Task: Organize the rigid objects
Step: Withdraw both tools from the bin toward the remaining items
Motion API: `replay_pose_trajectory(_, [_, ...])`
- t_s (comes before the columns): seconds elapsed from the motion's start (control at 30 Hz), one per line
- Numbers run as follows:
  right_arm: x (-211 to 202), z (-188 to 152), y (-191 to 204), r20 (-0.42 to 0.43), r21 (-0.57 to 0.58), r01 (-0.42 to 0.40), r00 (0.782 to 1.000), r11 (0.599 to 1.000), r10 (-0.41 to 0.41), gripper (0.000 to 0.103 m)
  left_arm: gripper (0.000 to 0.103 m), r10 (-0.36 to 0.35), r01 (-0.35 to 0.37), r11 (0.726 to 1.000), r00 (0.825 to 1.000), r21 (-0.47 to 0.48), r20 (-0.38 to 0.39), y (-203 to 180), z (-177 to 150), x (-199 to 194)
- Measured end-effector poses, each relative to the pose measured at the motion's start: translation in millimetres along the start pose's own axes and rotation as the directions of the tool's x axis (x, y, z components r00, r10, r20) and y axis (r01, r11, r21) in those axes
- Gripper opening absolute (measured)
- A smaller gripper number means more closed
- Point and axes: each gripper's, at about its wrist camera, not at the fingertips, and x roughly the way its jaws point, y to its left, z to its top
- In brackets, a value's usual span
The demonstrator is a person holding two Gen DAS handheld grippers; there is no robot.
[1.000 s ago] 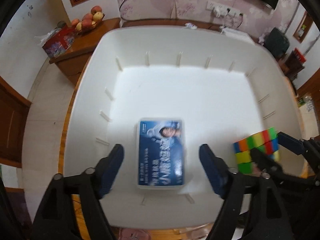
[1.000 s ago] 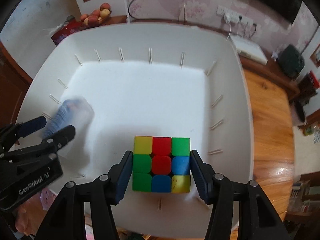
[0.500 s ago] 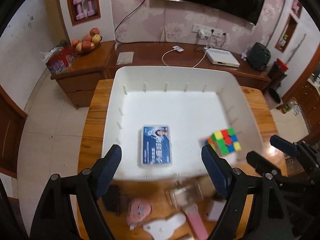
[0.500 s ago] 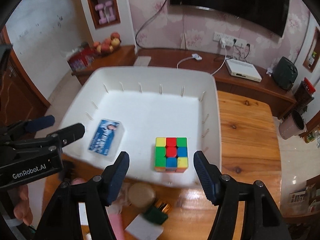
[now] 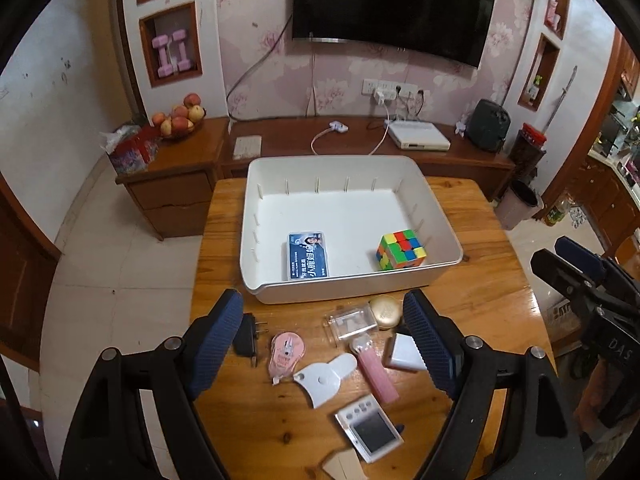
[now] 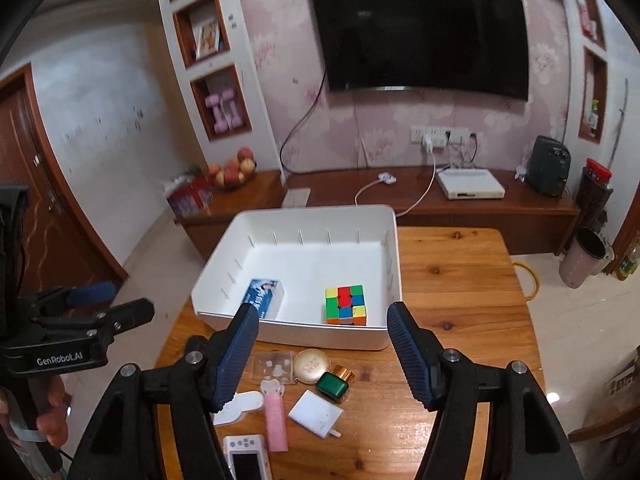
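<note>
Sitting across the far half of the round-edged wooden table (image 5: 472, 304) is the big white plastic bin with ribbed inner walls (image 5: 436, 216), parked there presumably so both hands can be dropping stuff in from the near side. Already lying flat inside, left of middle: the clear flat case with the blue printed card (image 5: 308, 255). Resting near the right wall, well apart from it: the multicoloured puzzle cube (image 5: 401, 249), leaving the back of the bin free for more.

Hovering over the clutter, the left gripper (image 5: 324, 344), blue-padded fingers (image 5: 218, 342) spread wide and pinching nothing. Same deal with the right gripper (image 6: 322, 354), fingers (image 6: 408, 354) apart and empty, probably lining up for the next grab.

Still waiting on the wood just in front of the bin, going down in size: a white handheld gadget with a grey screen (image 5: 369, 428), a pink stick-shaped thing (image 5: 374, 372), a white paddle-shaped plastic piece (image 5: 326, 378), a white square charger (image 6: 316, 413), a clear little plastic box (image 5: 351, 323), a pink oval tape dispenser (image 5: 286, 354), a round gold compact (image 6: 312, 366), a black plug adapter (image 5: 246, 338), a small green bottle with a gold cap (image 6: 335, 383). Looking like a task only just getting going, with most rigid bits not yet binned.
</note>
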Motion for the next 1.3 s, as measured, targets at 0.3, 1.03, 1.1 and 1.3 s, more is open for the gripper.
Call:
replay_pose_trajectory(0.3, [-58,-28,22,0.075,-0.103,-0.013,0.997,0.995,0.021,0.083,0.092,-0.013,0.012,1.000,0.993,0.010,0.113,-5,-36,-49])
replay_pose_trajectory(1.03, [9,-141,20,-0.108,-0.100,0.054,0.992,0.994,-0.064,0.083,0.092,-0.053,0.064,0.996,0.984,0.061,-0.167,0,-188,50])
replay_pose_trajectory(1.1, [17,-153,21,-0.139,-0.102,0.041,0.989,0.994,-0.055,0.083,0.092,-0.092,0.116,0.983,0.982,0.139,-0.167,-6,-199,53])
replay_pose_trajectory(1.3, [37,-180,28,-0.231,-0.101,-0.028,0.973,0.995,0.004,0.083,0.092,-0.151,0.210,0.912,0.970,0.353,-0.189,-8,-214,70])
